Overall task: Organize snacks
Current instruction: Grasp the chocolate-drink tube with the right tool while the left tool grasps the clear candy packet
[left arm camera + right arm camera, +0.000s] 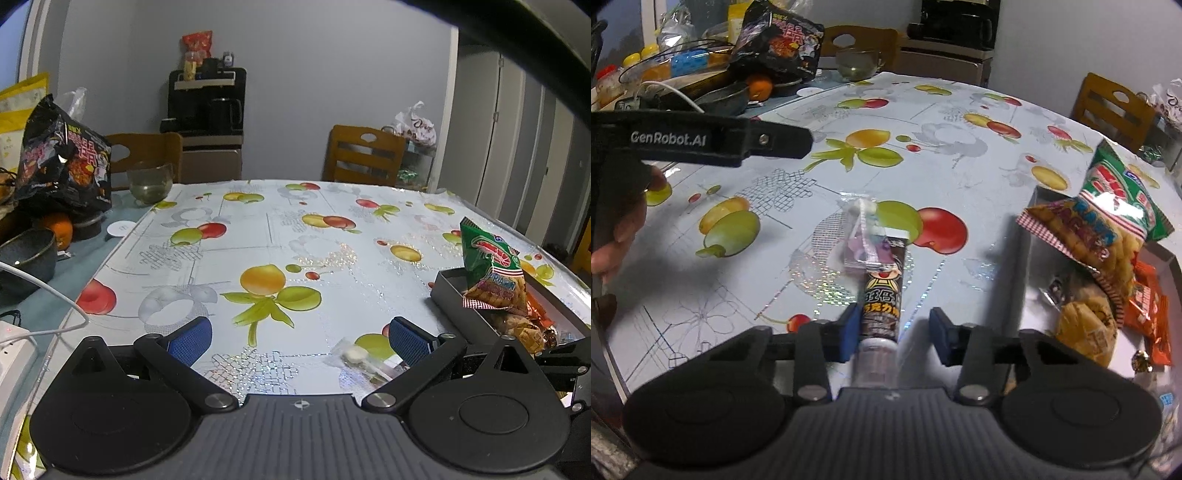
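The right gripper [894, 328] has blue ribbed pads around a slim brown chocolate tube [882, 295]; only the left pad touches it. The left gripper [301, 338] gapes wide over the glossy fruit-print tablecloth [258, 240].

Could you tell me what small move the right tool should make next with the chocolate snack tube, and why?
Probably close fully. The right tool straddles the chocolate snack tube; only one pad seems to touch. Then carry it to the grey box.
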{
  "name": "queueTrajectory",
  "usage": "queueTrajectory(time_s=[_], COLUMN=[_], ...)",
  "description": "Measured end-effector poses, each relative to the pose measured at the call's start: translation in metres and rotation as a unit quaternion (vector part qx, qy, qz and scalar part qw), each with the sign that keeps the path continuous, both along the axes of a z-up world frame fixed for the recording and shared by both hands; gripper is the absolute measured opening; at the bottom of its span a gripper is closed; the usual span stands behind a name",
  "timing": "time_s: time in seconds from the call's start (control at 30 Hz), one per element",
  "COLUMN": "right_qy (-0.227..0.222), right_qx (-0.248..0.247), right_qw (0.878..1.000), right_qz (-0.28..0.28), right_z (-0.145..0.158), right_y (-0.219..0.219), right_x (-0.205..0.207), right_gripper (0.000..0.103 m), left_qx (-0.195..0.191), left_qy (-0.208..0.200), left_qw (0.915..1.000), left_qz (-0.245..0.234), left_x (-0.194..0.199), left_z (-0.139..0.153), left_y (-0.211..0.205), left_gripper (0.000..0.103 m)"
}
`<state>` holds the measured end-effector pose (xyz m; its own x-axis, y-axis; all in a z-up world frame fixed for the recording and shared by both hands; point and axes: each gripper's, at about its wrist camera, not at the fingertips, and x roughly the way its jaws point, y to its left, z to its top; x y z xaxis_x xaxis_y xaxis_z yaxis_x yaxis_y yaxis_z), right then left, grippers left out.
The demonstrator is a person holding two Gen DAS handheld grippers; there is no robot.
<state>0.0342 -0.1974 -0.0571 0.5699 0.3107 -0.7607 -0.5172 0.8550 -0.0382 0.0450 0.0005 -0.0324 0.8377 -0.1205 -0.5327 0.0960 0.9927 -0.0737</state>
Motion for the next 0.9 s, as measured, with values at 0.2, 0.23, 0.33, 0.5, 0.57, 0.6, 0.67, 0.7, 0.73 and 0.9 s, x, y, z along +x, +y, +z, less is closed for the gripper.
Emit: queueTrajectory(time_s=[0.2, 0.23, 0.33, 0.5, 0.57, 0.6, 0.67, 0.7, 0.73, 0.9], right_qy=[-0.012, -0.013, -0.008, -0.006, -0.003, -0.002, -0.004, -0.003, -0.002, 0.002], right_qx=[-0.006, -0.006, -0.003, -0.001, 0.004, 0.006, 0.005, 0.006, 0.008, 0.013], right_qw=[1.000, 1.000, 1.000, 1.000, 1.000, 1.000, 1.000, 1.000, 1.000, 1.000], right_qz=[-0.001, -0.002, -0.005, -0.005, -0.004, -0.003, 0.000, 0.000, 0.000, 0.001], right_z=[-0.001, -0.001, -0.001, -0.002, -0.001, -0.001, -0.002, -0.002, -0.002, -0.001], right_y=[-0.005, -0.006, -0.008, -0.011, -0.012, -0.012, -0.012, -0.012, -0.013, -0.014], right_x=[-0.004, -0.004, -0.003, -0.004, -0.005, -0.005, -0.006, -0.005, -0.005, -0.003], right_gripper=[0.030, 0.030, 0.030, 0.030, 0.030, 0.030, 0.030, 0.030, 0.030, 0.031], left_qx=[-0.001, 0.004, 0.033, 0.035, 0.045, 0.050, 0.053, 0.056, 0.056, 0.059], left_qy=[0.021, 0.023, 0.032, 0.063, 0.079, 0.085, 0.095, 0.091, 0.090, 0.080], left_qw=[0.9997, 0.9996, 0.9989, 0.9974, 0.9955, 0.9946, 0.9936, 0.9937, 0.9937, 0.9946], left_qz=[-0.014, -0.015, -0.007, 0.009, 0.028, 0.032, 0.032, 0.034, 0.034, 0.030], left_x=[0.011, 0.013, 0.021, 0.038, 0.046, 0.049, 0.054, 0.053, 0.052, 0.050], left_z=[-0.008, -0.011, -0.021, -0.036, -0.042, -0.045, -0.050, -0.050, -0.050, -0.048], left_y=[-0.022, -0.028, -0.046, -0.057, -0.058, -0.059, -0.060, -0.060, -0.060, -0.058], left_gripper=[0.103, 0.103, 0.103, 0.103, 0.101, 0.098, 0.093, 0.091, 0.090, 0.062])
